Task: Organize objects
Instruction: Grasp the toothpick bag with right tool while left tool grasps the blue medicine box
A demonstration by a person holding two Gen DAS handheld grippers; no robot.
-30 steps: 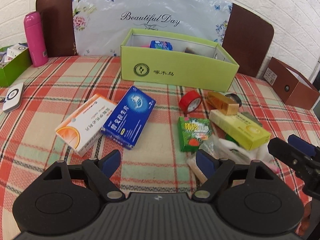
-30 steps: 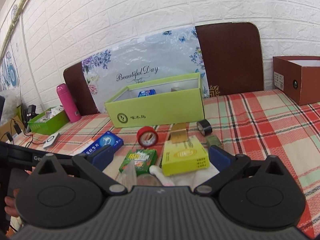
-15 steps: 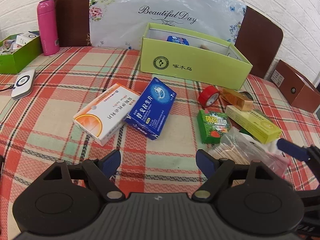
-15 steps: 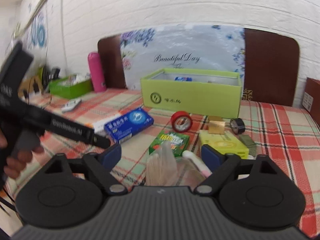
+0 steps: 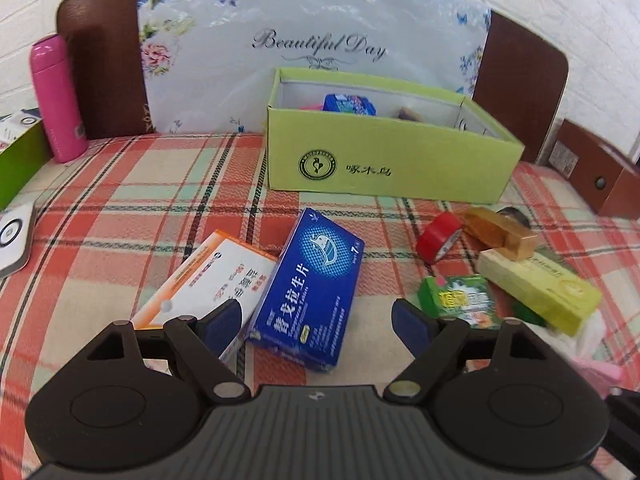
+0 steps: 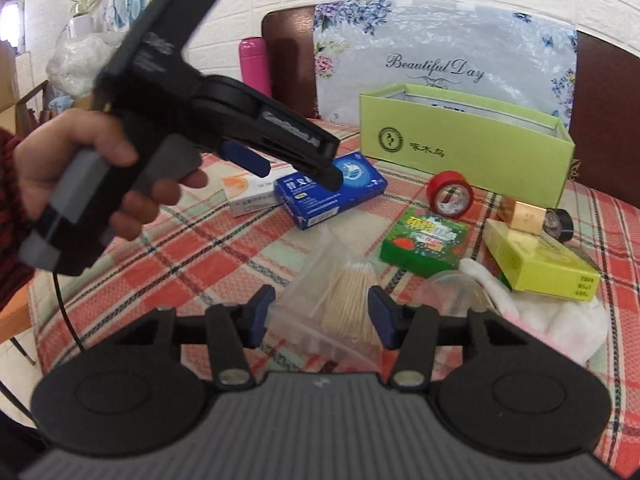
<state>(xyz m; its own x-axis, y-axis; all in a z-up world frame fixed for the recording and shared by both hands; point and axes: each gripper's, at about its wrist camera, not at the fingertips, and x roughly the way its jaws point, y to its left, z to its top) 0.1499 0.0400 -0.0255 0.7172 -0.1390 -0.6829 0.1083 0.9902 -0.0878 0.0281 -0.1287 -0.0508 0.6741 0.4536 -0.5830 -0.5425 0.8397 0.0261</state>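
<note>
A blue medicine box [image 5: 312, 292] lies on the plaid cloth beside an orange-and-white box [image 5: 216, 276]. My left gripper [image 5: 316, 326] hangs open just above the blue box's near end, one finger on each side. A hand holds my left gripper [image 6: 298, 174] over that blue box [image 6: 332, 192] in the right wrist view. A clear bag of thin wooden sticks [image 6: 344, 300] lies between the fingers of my right gripper [image 6: 322, 316]. Its jaws are closing, and the pads stand right at the bag's sides without visibly squeezing it.
An open green box [image 5: 380, 152] holding a few items stands behind. Right of the blue box lie red tape [image 5: 438, 236], a gold box [image 5: 500, 232], a yellow-green carton [image 5: 540, 284] and a small green packet [image 5: 460, 300]. A pink bottle [image 5: 56, 96] stands far left, a brown box [image 5: 600, 176] far right.
My left gripper moved in over the blue box, which now lies between its fingers. My right gripper's jaws narrowed around the bag of sticks, and its view rolled and dropped.
</note>
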